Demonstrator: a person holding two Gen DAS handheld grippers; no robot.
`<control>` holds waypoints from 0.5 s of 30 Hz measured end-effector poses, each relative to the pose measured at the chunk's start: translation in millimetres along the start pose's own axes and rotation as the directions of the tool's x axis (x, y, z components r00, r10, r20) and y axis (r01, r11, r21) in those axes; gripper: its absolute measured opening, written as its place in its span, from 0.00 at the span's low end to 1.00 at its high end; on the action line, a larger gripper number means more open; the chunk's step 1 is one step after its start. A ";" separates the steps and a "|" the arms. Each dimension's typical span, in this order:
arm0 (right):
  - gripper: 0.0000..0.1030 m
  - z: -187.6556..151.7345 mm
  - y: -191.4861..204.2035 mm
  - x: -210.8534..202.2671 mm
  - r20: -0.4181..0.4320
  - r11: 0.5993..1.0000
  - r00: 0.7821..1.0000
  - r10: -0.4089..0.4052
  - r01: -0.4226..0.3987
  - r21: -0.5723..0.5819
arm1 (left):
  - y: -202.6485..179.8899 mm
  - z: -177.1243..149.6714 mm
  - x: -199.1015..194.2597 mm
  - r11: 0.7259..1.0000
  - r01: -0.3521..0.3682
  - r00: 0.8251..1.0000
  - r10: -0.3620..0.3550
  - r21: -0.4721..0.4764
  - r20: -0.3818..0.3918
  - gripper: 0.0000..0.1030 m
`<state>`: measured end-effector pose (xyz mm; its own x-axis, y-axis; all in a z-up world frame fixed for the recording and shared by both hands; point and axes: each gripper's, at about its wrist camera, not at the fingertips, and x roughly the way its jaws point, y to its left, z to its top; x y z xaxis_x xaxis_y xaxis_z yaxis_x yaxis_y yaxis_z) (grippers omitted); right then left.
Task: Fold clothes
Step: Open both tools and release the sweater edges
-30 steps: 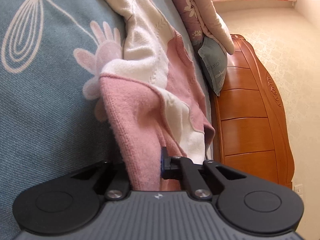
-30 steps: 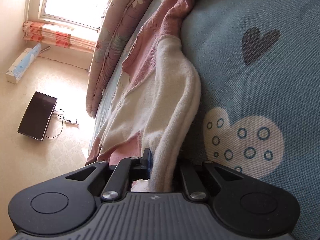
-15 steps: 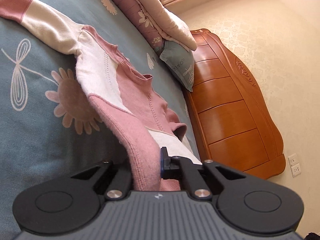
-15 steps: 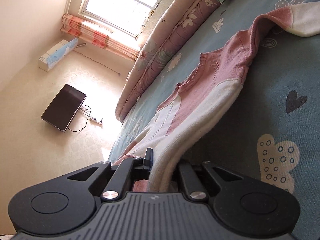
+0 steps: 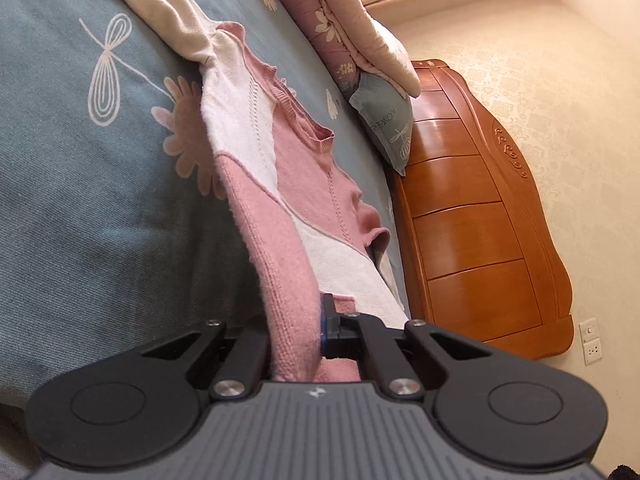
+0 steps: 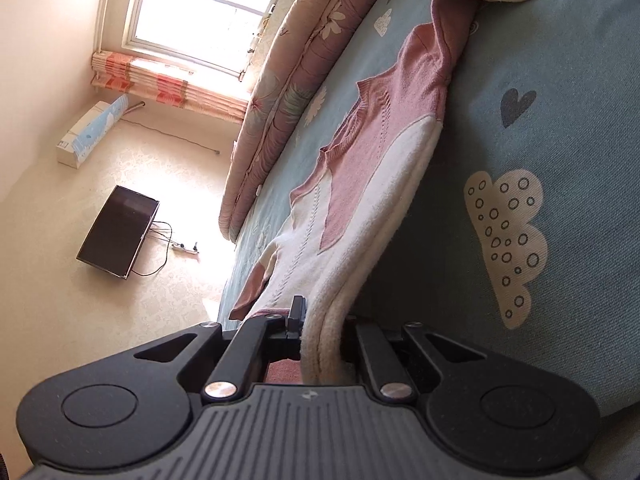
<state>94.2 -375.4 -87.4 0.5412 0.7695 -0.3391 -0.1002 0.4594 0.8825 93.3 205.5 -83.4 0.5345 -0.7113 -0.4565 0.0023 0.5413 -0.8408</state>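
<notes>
A pink and cream knitted sweater (image 5: 256, 148) lies stretched over the blue-grey patterned bedspread (image 5: 80, 200). My left gripper (image 5: 294, 328) is shut on a pink edge of it, which runs taut from the jaws up to the body of the garment. In the right wrist view the same sweater (image 6: 372, 168) stretches away across the bed, and my right gripper (image 6: 322, 336) is shut on its cream ribbed edge. Both held edges hang lifted off the bedspread. One sleeve (image 5: 160, 8) trails to the upper left in the left wrist view.
A rolled pink floral quilt (image 5: 340, 20) and a blue pillow (image 5: 384, 120) lie along the bed's far side against a wooden headboard (image 5: 472, 216). Off the bed are a dark screen (image 6: 118, 232), a power strip (image 6: 184, 246), a box (image 6: 90, 132) and a window (image 6: 200, 12).
Both grippers have risen and pulled back with the sweater's edges still clamped. The garment has drawn out longer and flatter, and more of its neck and sleeves shows.
</notes>
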 end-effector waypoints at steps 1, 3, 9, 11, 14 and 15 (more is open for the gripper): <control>0.13 -1.2 2.7 -3.9 -0.009 0.999 0.999 -0.040 0.040 -0.020 | -0.6 -1.0 -4.3 1.000 -0.026 1.000 0.026 0.009 -0.002 0.05; 0.20 -6.2 2.7 -7.6 -0.029 0.983 0.984 -0.175 0.173 -0.064 | -0.7 -2.4 -11.7 0.993 -0.117 0.993 0.117 0.033 -0.002 0.08; 0.50 -15.4 2.8 -24.2 0.034 0.872 0.885 -0.464 0.463 -0.159 | -30.2 4.1 -41.7 0.911 -0.362 0.931 0.345 0.195 0.117 0.23; 0.57 -10.8 7.3 -25.4 0.061 0.871 0.887 -0.458 0.461 -0.171 | -50.4 9.4 -46.0 0.893 -0.361 0.931 0.329 0.268 0.157 0.30; 0.64 -1.8 16.1 -13.9 0.080 0.861 0.887 -0.455 0.461 -0.215 | -75.7 20.1 -37.1 0.872 -0.341 0.938 0.293 0.353 0.183 0.45; 0.64 -0.1 19.6 -5.2 0.076 0.860 0.889 -0.451 0.456 -0.231 | -80.2 23.9 -29.2 0.864 -0.341 0.939 0.292 0.370 0.183 0.46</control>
<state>89.3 -370.3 -68.4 0.5897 0.4434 -0.6750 -0.0322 0.8480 0.5289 97.8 193.6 4.3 0.6569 -0.4279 -0.6208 0.1322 0.8760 -0.4638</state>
